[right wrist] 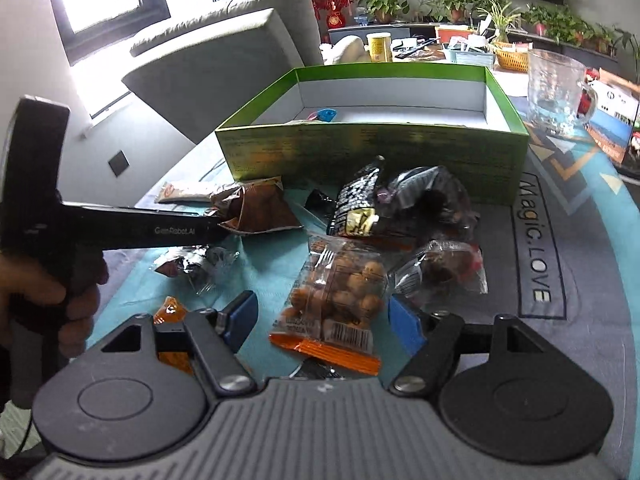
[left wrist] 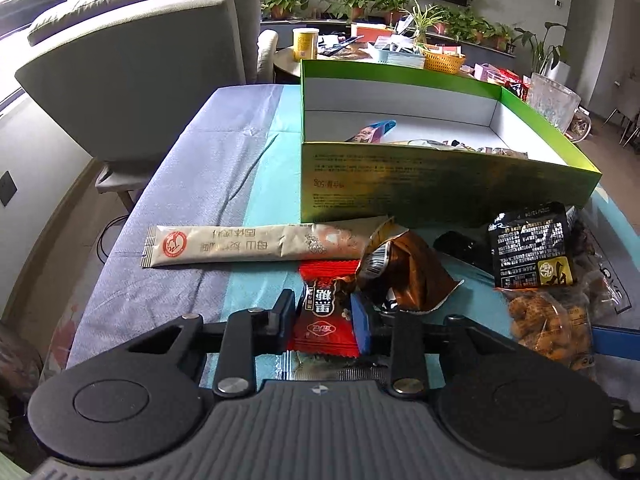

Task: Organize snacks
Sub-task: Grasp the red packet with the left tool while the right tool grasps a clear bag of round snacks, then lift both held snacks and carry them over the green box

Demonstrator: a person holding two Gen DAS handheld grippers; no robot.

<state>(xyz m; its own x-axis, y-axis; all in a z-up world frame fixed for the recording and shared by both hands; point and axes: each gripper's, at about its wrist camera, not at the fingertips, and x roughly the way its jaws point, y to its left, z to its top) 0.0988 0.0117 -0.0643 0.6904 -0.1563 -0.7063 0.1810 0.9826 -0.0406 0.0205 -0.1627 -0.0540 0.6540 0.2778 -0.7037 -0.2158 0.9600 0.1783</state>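
Teal-and-grey cloth covers the table [left wrist: 224, 152] in a plant-lined living room. Your left gripper [left wrist: 325, 316] is clenched on a small red candy wrapper [left wrist: 325, 320], its long axis running away from you toward the open green cardboard box [left wrist: 400, 176] straight ahead. Your right gripper [right wrist: 322, 320], released, straddles a clear bag of coated peanuts [right wrist: 340, 300] lying lengthwise between the fingers, the box just beyond.

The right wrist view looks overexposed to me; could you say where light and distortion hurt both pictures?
Right wrist view: the window blows out white, and the glass mug bends at the rim. Left wrist view: even light, and the green box walls bow from fisheye.
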